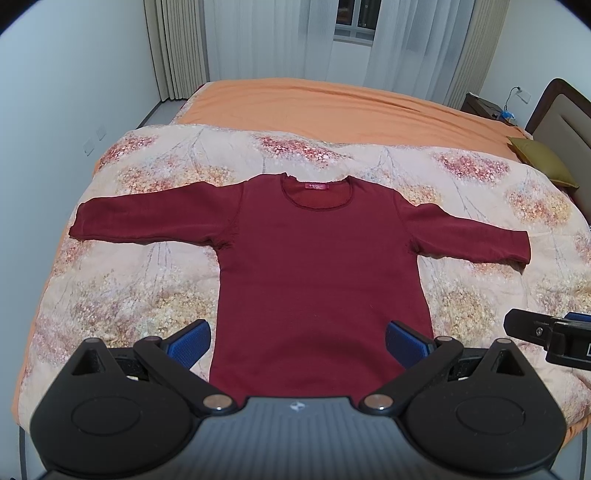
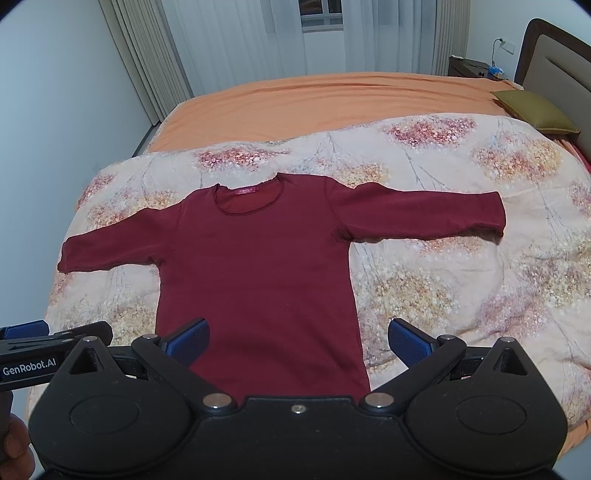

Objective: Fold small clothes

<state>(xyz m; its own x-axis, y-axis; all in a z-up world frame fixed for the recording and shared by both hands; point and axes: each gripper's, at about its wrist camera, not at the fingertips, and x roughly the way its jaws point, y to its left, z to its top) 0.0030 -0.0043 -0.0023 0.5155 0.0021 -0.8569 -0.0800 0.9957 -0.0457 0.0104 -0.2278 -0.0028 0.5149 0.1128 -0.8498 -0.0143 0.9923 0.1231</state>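
- The dark red long-sleeved knit top [image 1: 317, 266] lay flat and face up on the floral peach quilt [image 1: 122, 295], neckline away from the cameras, hem toward them, both sleeves spread out to the sides.
- Its long axis ran from the hem near the fingers straight away to the collar; the sleeves crossed that line.
- The left gripper [image 1: 298, 341] hung above the hem, its blue-padded fingers [image 1: 190, 341] spread fully wide and holding nothing, with the cloth showing in the gap between them.
- The right gripper [image 2: 298, 341] hung likewise over the hem's right part, fingers [image 2: 410, 345] fully apart and empty.
- Both seemed about equally near the hem; the left sleeve [image 1: 147, 221] lay nearer the left gripper, the right sleeve [image 2: 417, 210] nearer the right, so a sleeve fold would probably suit each its own side.
- The quilt covered a bed with an orange sheet [image 1: 332, 107]; it looked soft and yielding.
- Beyond stood pale curtains [image 1: 258, 37], a window [image 1: 354, 18], a headboard [image 2: 554, 62] and an olive pillow [image 2: 535, 110].
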